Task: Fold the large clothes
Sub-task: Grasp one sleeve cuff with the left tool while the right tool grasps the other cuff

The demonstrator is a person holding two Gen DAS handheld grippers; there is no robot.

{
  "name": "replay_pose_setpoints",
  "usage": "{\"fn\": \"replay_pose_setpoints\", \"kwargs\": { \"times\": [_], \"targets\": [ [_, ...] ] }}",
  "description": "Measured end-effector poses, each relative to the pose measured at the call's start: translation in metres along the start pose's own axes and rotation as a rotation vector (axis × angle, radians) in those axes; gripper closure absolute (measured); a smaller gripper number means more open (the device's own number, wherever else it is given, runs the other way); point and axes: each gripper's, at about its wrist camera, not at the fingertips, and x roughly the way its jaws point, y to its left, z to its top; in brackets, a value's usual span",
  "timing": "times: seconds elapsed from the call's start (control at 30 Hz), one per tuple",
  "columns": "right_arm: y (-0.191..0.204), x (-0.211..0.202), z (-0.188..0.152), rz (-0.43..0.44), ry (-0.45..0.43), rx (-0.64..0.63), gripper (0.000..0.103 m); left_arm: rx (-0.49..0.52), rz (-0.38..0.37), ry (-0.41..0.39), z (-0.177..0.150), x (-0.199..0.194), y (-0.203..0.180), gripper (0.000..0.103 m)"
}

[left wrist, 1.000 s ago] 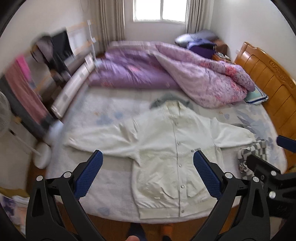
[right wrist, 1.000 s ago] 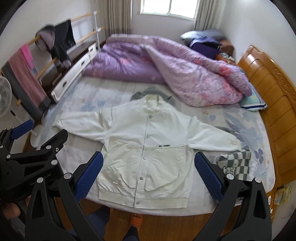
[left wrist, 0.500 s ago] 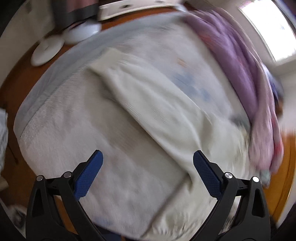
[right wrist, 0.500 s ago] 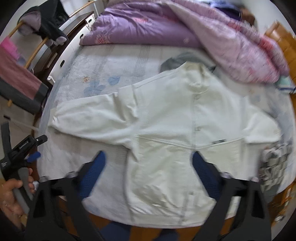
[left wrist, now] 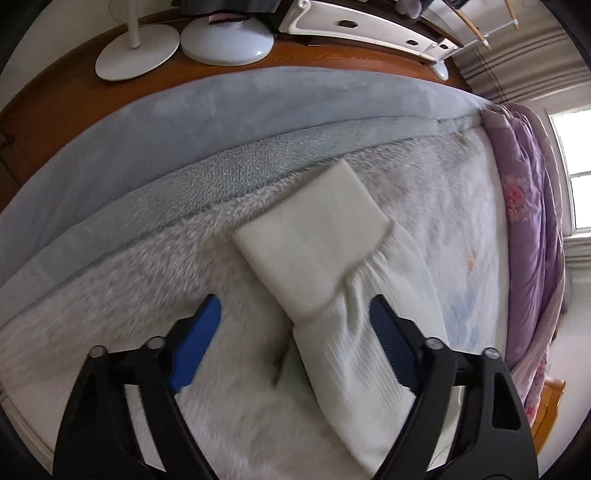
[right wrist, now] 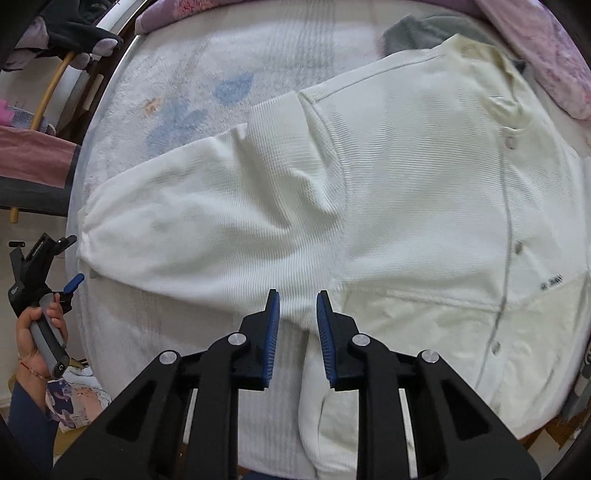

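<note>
A cream-white button-up jacket (right wrist: 424,192) lies spread flat, front up, on the fluffy white bedspread (right wrist: 177,81). My right gripper (right wrist: 297,299) points down over the underarm where the sleeve (right wrist: 192,221) meets the body. Its jaws are closing to a narrow gap over that cloth, and the pads are not pressing on it. In the left wrist view the ribbed cuff (left wrist: 310,243) of that sleeve lies near the bed's edge. My left gripper (left wrist: 295,310) hovers just behind the cuff with the sleeve between its closing jaws, untouched. A hand (right wrist: 37,332) holds the left gripper (right wrist: 40,266) at the bed's side.
Two white fan bases (left wrist: 136,55) (left wrist: 229,40) and a white drawer unit (left wrist: 354,22) stand on the wooden floor beyond the bed's grey-blue edge (left wrist: 147,140). A purple quilt (left wrist: 532,221) is heaped along the far side. A grey garment (right wrist: 417,26) lies under the collar.
Both grippers have dropped from a high view of the whole bed to just above the jacket. The left swung and rolled to the sleeve cuff, the right to the underarm. Both jaws have narrowed.
</note>
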Motion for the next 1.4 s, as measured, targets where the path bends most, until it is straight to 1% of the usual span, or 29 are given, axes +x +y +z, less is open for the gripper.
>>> {"fn": "replay_pose_setpoints", "kwargs": {
  "times": [0.03,0.1,0.13,0.17,0.2,0.27,0.3,0.37,0.4,0.43,0.5,0.6,0.63,0.7,0.73,0.8,0.87,0.9,0.93,1.0,1.03,1.1,1.13,1.17,1.2,1.23,1.27,1.3,1.4],
  "targets": [
    [-0.001,0.007,0.004,-0.001,0.002,-0.001,0.083,-0.003,0.005,0.009,0.001,0.005,0.001,0.033],
    [-0.003,0.015,0.009,0.006,-0.003,-0.001,0.086,-0.002,0.01,0.005,0.003,0.014,0.001,0.041],
    [-0.005,0.019,0.011,0.011,-0.007,0.0,0.086,0.014,0.011,-0.006,0.002,0.013,-0.001,0.051],
    [-0.008,0.023,0.014,0.018,-0.009,0.002,0.087,0.031,-0.012,-0.011,0.002,0.013,-0.004,0.075],
    [-0.01,0.025,0.016,0.023,-0.012,0.004,0.091,0.038,-0.039,-0.021,0.0,0.009,-0.007,0.085],
    [-0.017,0.032,0.019,0.019,-0.017,0.009,0.096,0.06,-0.03,-0.048,-0.002,0.0,-0.015,0.091],
    [-0.021,0.035,0.021,0.022,-0.017,0.018,0.099,0.076,-0.028,-0.075,-0.005,-0.011,-0.02,0.091],
    [-0.032,0.038,0.023,0.003,-0.034,0.05,0.1,0.084,-0.04,-0.117,-0.009,-0.031,-0.026,0.093],
    [-0.037,0.042,0.025,0.017,-0.028,0.063,0.1,0.086,-0.059,-0.137,-0.012,-0.042,-0.03,0.093],
    [-0.041,0.048,0.026,0.025,-0.013,0.074,0.1,0.101,-0.073,-0.163,-0.016,-0.056,-0.034,0.093],
    [-0.055,0.072,0.025,0.016,0.056,0.091,0.1,0.154,-0.089,-0.218,-0.029,-0.085,-0.048,0.093],
    [-0.075,0.093,0.029,0.093,0.103,0.123,0.102,0.22,-0.112,-0.27,-0.05,-0.115,-0.08,0.093],
    [-0.08,0.093,0.031,0.119,0.125,0.136,0.102,0.272,-0.12,-0.311,-0.066,-0.133,-0.099,0.093],
    [-0.087,0.087,0.032,0.179,0.142,0.131,0.101,0.341,-0.142,-0.354,-0.091,-0.154,-0.132,0.093],
    [-0.095,0.079,0.03,0.238,0.138,0.124,0.101,0.378,-0.163,-0.373,-0.109,-0.166,-0.153,0.093],
    [-0.112,0.061,0.026,0.294,0.117,0.11,0.099,0.463,-0.198,-0.404,-0.15,-0.184,-0.2,0.093],
    [-0.146,0.032,0.018,0.346,0.088,0.101,0.099,0.542,-0.23,-0.413,-0.189,-0.192,-0.238,0.094],
    [-0.16,0.02,0.015,0.35,0.075,0.102,0.098,0.58,-0.246,-0.411,-0.21,-0.192,-0.259,0.095],
    [-0.187,0.003,0.01,0.348,0.05,0.102,0.097,0.633,-0.259,-0.403,-0.241,-0.189,-0.288,0.095],
    [-0.23,-0.022,0.004,0.333,0.016,0.112,0.096,0.699,-0.283,-0.388,-0.285,-0.18,-0.321,0.095],
    [-0.256,-0.036,0.0,0.324,-0.004,0.12,0.096,0.749,-0.287,-0.371,-0.317,-0.168,-0.347,0.095],
    [-0.312,-0.062,-0.007,0.277,-0.048,0.14,0.096,0.79,-0.294,-0.324,-0.358,-0.145,-0.379,0.095],
    [-0.349,-0.078,-0.013,0.244,-0.077,0.157,0.096,0.808,-0.307,-0.299,-0.382,-0.132,-0.396,0.095],
    [-0.369,-0.088,-0.015,0.224,-0.095,0.17,0.096,0.829,-0.307,-0.272,-0.406,-0.117,-0.409,0.095],
    [-0.393,-0.101,-0.019,0.194,-0.118,0.185,0.096,0.87,-0.277,-0.253,-0.435,-0.099,-0.427,0.095],
    [-0.416,-0.112,-0.023,0.162,-0.139,0.204,0.096,0.891,-0.262,-0.241,-0.455,-0.086,-0.44,0.095],
    [-0.453,-0.128,-0.03,0.127,-0.169,0.241,0.096,0.903,-0.258,-0.207,-0.48,-0.067,-0.453,0.095],
    [-0.471,-0.137,-0.034,0.108,-0.186,0.264,0.096,0.913,-0.252,-0.183,-0.497,-0.051,-0.459,0.095],
    [-0.549,-0.166,-0.053,0.01,-0.24,0.362,0.096,0.955,-0.173,-0.1,-0.553,0.013,-0.48,0.095]
  ]
}}
